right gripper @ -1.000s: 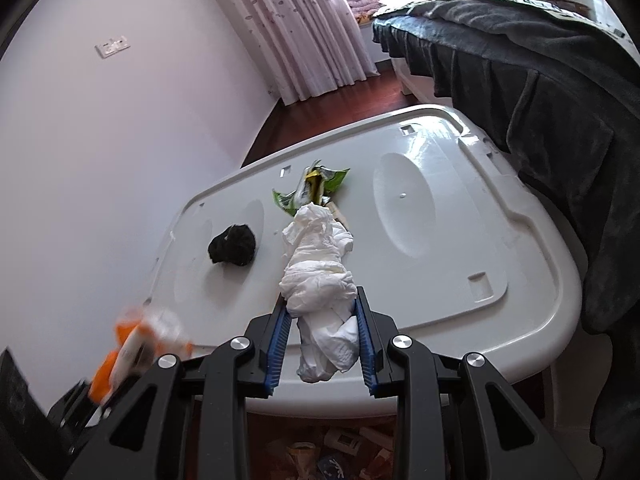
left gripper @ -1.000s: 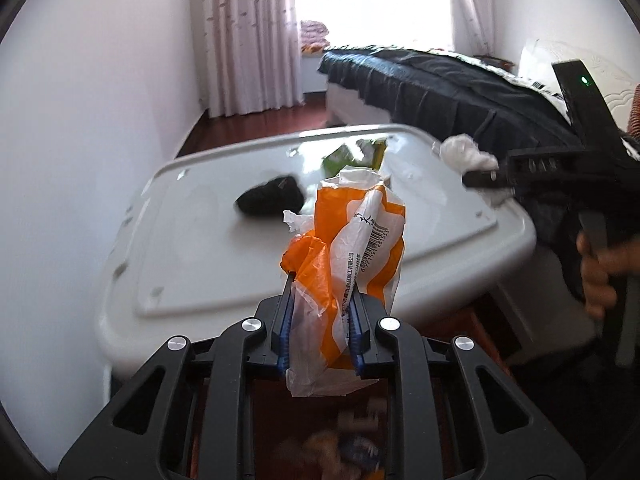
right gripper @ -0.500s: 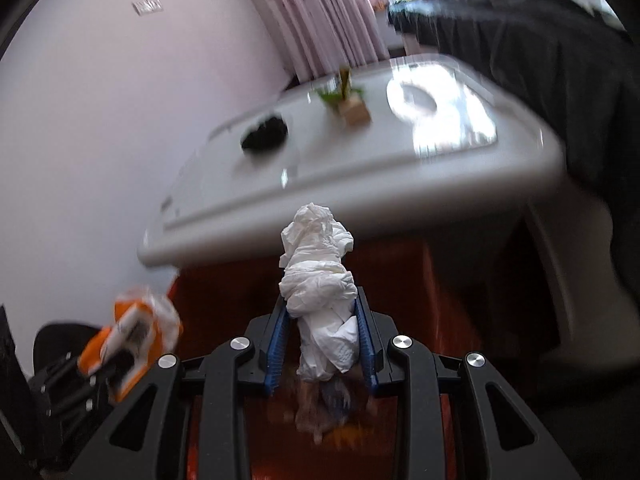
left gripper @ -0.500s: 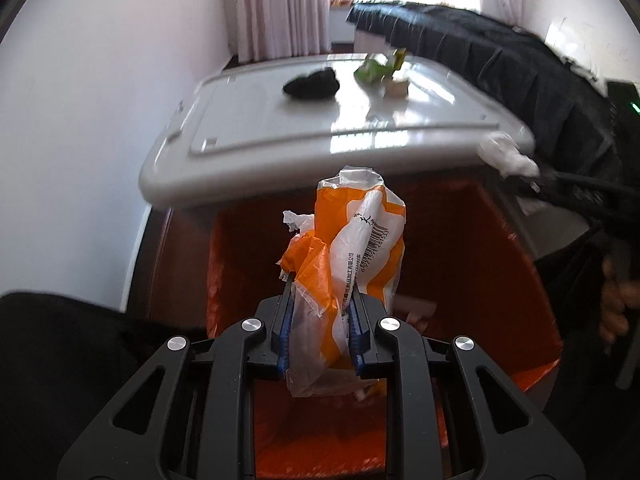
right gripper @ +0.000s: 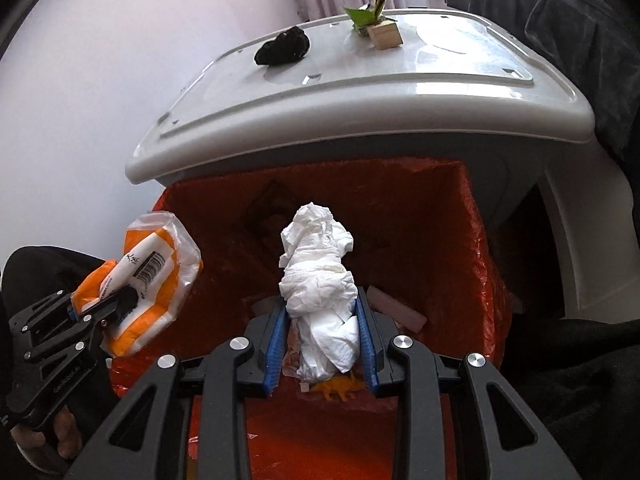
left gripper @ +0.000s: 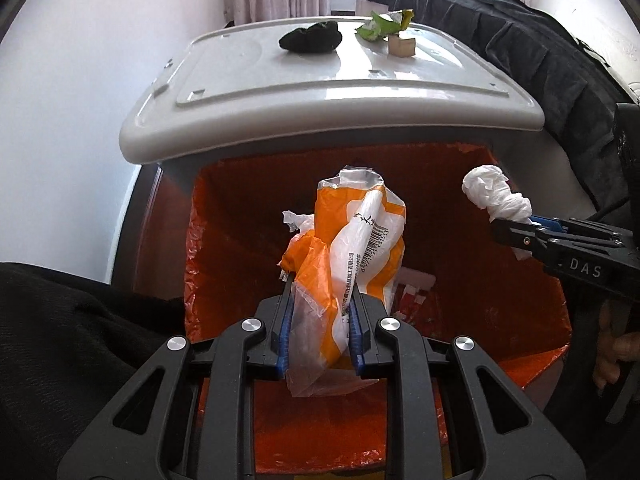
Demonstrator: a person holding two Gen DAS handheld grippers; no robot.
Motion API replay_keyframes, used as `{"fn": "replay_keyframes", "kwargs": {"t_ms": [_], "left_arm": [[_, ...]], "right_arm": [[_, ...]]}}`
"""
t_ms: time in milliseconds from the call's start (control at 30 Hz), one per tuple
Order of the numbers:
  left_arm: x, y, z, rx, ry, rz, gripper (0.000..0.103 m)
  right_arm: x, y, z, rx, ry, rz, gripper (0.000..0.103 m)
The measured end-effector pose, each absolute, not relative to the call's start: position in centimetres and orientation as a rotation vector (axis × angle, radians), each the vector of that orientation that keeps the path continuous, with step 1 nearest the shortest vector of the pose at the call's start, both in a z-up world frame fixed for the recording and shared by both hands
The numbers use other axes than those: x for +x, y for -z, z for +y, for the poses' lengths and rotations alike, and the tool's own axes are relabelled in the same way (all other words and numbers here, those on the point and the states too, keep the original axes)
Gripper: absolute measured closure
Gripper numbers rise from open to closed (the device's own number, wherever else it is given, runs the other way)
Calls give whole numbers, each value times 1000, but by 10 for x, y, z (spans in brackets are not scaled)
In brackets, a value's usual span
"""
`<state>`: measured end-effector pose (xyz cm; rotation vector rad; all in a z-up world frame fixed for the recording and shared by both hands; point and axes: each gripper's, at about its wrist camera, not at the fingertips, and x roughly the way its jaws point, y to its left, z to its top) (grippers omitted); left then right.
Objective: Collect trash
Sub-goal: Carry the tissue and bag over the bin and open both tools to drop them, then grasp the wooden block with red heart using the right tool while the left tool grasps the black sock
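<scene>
The orange-and-white wrapper (left gripper: 352, 256) stands upright, long axis along the fingers, clamped in the left hand-held gripper (left gripper: 320, 332). The right hand-held gripper (right gripper: 324, 344) is clamped on an upright tissue wad (right gripper: 320, 280).

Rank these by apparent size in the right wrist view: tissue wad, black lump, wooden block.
1. tissue wad, largest, though nearest the camera, so that inflates it.
2. black lump.
3. wooden block, smallest.
</scene>
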<state>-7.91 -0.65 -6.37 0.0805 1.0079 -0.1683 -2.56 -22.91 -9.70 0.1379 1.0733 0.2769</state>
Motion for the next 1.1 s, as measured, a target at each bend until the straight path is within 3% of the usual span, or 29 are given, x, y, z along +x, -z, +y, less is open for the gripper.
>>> {"fn": "replay_keyframes", "kwargs": {"t_ms": [67, 100, 133, 200, 667, 967, 1100], "left_arm": [[-79, 65, -6, 72, 182, 1012, 79], [-79, 65, -7, 77, 179, 1016, 69], [-78, 67, -9, 99, 163, 1028, 41], [-77, 69, -10, 123, 130, 1034, 13], [-76, 66, -16, 155, 131, 1025, 13], [-45, 38, -21, 120, 134, 977, 13], [-17, 15, -25, 109, 119, 924, 13]], "right_arm": [[-24, 100, -230, 137, -268, 1088, 63], [-23, 101, -230, 134, -256, 1098, 53], [-21, 103, -230, 137, -246, 1108, 33], [-20, 103, -236, 160, -217, 1099, 32], [-16, 100, -263, 302, -143, 1066, 32], [5, 70, -275, 307, -118, 1006, 10], [35, 39, -283, 272, -112, 944, 9]]}}
